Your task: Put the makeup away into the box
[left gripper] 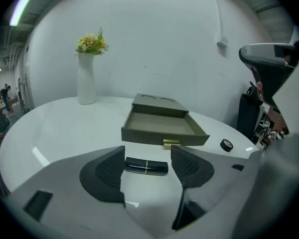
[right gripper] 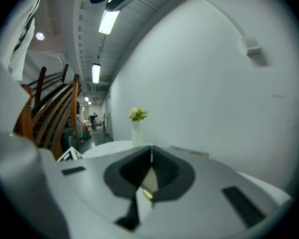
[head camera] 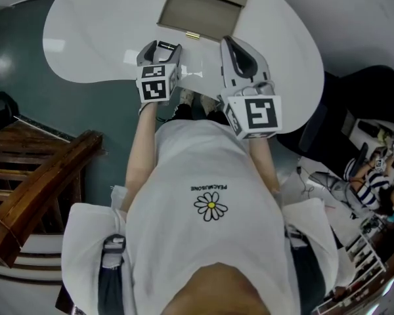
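"Left gripper view first: how did the left gripper (left gripper: 147, 151) stand?"

"Its jaws stood wide apart. A black lipstick tube (left gripper: 146, 166) with a thin gold band lay flat on the white table (left gripper: 65, 128) between them, crosswise to the jaws. Neither pad pressed on it."

"And the box?"

"The grey-olive box (left gripper: 159, 134) sat just beyond the lipstick with its drawer pulled out towards the gripper, a gold pull tab (left gripper: 171, 143) at the front edge. I saw nothing inside the drawer."

"Anything else on the table?"

"A small round black case (left gripper: 226, 145) lay near the drawer's right front corner, and a white vase of flowers (left gripper: 86, 81) stood well back on the left."

"What of the right gripper (right gripper: 151, 151)?"

"In the right gripper view its jaws were closed tip to tip with nothing held. In the head view it was over the table's near edge, beside the left one."
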Action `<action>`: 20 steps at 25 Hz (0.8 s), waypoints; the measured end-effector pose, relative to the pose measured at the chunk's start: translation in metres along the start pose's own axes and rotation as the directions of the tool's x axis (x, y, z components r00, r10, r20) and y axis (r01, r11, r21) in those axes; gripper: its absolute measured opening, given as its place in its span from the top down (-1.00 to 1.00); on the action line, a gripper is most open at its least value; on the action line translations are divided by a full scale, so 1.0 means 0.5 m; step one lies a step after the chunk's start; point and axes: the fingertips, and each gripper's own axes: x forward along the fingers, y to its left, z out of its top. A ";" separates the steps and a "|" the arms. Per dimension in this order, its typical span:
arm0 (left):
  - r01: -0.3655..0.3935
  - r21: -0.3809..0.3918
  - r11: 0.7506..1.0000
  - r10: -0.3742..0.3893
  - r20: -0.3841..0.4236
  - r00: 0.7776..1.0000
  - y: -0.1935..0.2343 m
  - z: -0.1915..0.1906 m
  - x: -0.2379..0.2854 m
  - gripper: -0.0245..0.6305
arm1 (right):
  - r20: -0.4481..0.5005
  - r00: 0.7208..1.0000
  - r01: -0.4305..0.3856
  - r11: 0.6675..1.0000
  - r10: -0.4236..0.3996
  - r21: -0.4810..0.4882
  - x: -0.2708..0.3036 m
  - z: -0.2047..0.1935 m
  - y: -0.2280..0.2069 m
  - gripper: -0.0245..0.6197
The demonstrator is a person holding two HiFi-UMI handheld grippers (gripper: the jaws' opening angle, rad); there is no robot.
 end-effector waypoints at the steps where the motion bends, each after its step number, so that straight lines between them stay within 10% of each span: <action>1: 0.007 0.000 1.000 -0.007 -0.009 1.000 -0.002 -0.005 0.007 0.01 | -0.003 1.000 0.004 1.000 -0.004 0.000 -0.001 -0.001 -0.003 0.83; 20: -0.017 0.078 0.997 0.026 -0.122 0.992 0.006 -0.061 0.053 -0.08 | -0.024 0.998 0.066 0.998 -0.066 -0.001 -0.020 -0.013 -0.025 0.83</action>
